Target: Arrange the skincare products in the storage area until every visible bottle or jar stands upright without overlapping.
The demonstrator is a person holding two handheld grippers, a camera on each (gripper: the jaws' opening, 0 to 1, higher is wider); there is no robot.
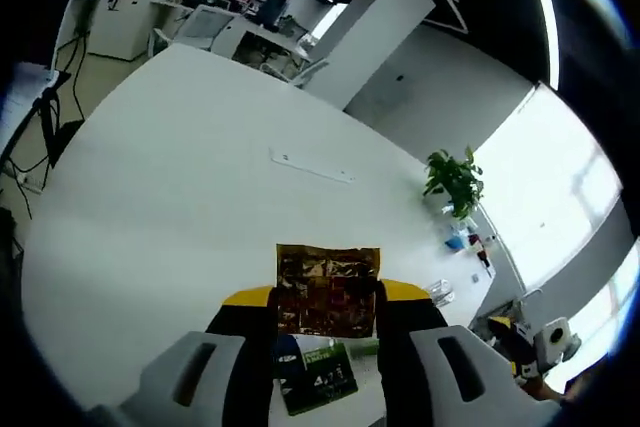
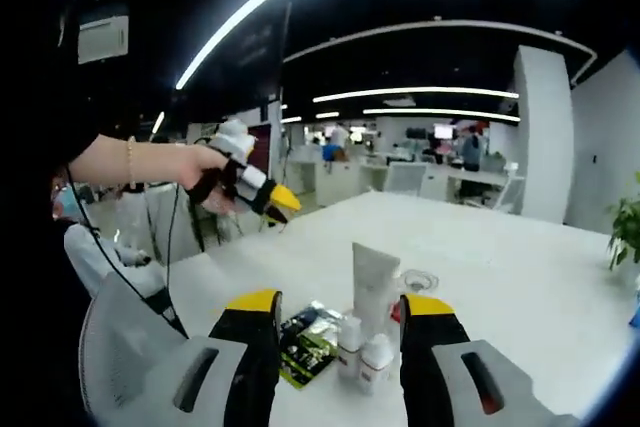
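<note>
Left gripper view: left gripper [image 1: 328, 299] held above the white table [image 1: 180, 197]; jaws apart, a brown-gold foil sachet [image 1: 328, 289] showing between the yellow tips; whether the pads actually pinch it cannot be told; below the sachet, between the jaws, a dark green packet [image 1: 315, 372] lying flat on the table; a potted plant [image 1: 455, 182] at the far edge of the table.

Right gripper view: right gripper [image 2: 340, 309] with jaws wide apart, holding nothing; between them, upright on the table [image 2: 520, 277], a white tube [image 2: 373, 282] and two small white bottles [image 2: 364, 357] just in front of it, close together; the dark green packet [image 2: 305, 342] flat just to their left; a clear round item [image 2: 420, 280] behind the tube, too small to identify; upper left, a hand [image 2: 185, 167] holding the left gripper [image 2: 278, 202] well above the table, tips close together.
</note>
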